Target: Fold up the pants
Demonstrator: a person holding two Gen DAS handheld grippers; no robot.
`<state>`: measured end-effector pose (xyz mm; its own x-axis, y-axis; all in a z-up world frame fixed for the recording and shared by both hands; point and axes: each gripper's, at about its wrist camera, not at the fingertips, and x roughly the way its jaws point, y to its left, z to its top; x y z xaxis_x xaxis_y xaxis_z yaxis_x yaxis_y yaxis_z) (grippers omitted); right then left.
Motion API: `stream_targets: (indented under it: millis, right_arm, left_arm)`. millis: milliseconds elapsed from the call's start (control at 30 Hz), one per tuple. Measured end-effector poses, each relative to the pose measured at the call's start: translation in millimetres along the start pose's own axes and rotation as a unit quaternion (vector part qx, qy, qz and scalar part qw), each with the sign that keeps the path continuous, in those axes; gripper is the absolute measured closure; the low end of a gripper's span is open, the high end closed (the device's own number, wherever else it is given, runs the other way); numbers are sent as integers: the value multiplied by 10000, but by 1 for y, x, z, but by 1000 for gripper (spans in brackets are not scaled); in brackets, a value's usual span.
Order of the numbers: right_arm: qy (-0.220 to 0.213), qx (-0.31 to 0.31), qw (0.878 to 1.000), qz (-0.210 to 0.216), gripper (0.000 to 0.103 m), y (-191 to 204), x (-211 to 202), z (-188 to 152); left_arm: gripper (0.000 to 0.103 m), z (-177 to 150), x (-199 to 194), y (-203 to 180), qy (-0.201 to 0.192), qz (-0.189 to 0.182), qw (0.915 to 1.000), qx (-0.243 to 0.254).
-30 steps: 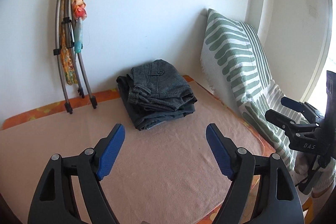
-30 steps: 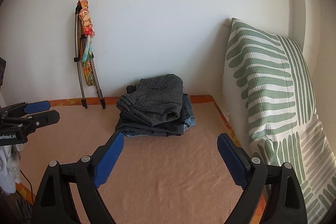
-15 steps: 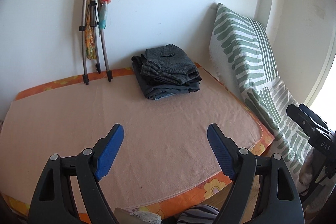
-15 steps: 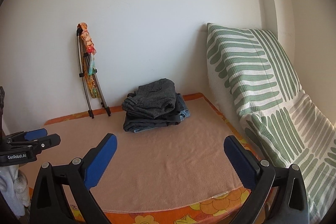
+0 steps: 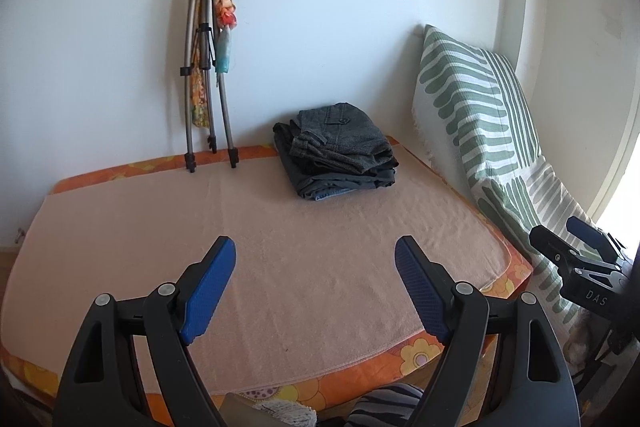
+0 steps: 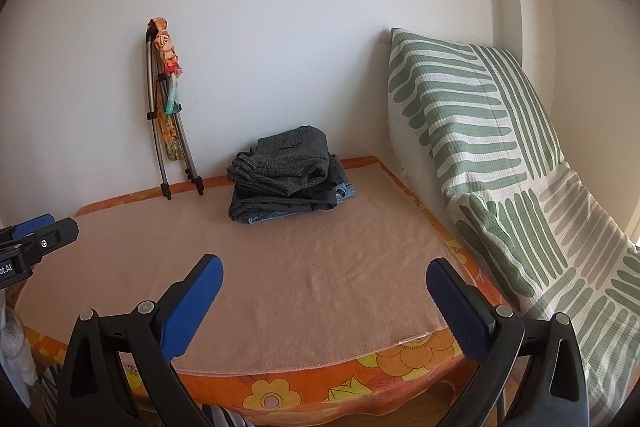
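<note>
Pants [image 5: 338,155] lay folded in a stack of dark grey and blue denim garments at the far edge of the bench [image 5: 280,259], close to the white wall, the grey pair with its buttoned pocket flap uppermost. The bench carried a peach towel [image 6: 312,267] spread over an orange flowered cover [image 6: 400,355]. To the left of the stack, a folded metal stand [image 5: 204,75] with colourful cloth tied to it leaned upright against the wall, its feet on the cover's edge. To the right, a white cushion with green stripes [image 6: 480,131] was propped against the wall beside the bench.

The left tool [image 5: 315,281] hung over the near part of the towel, its blue pads spread apart with nothing between them, well apart from the stack. The right tool [image 6: 324,291] hung likewise over the near edge, its pads spread wide and empty. Each tool showed at the side of the other's view. Striped fabric [image 5: 384,403] showed below the bench's front edge.
</note>
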<state>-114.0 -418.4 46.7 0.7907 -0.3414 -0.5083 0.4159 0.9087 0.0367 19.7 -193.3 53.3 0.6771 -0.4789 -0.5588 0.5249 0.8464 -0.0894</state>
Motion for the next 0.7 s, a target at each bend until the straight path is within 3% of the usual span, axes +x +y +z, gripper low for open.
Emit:
stream_targets:
  millis: [700]
  right_arm:
    - [87, 73, 9999, 27, 0, -2, 3, -1]
  left_arm:
    - [21, -1, -4, 0, -51, 39, 10000, -4]
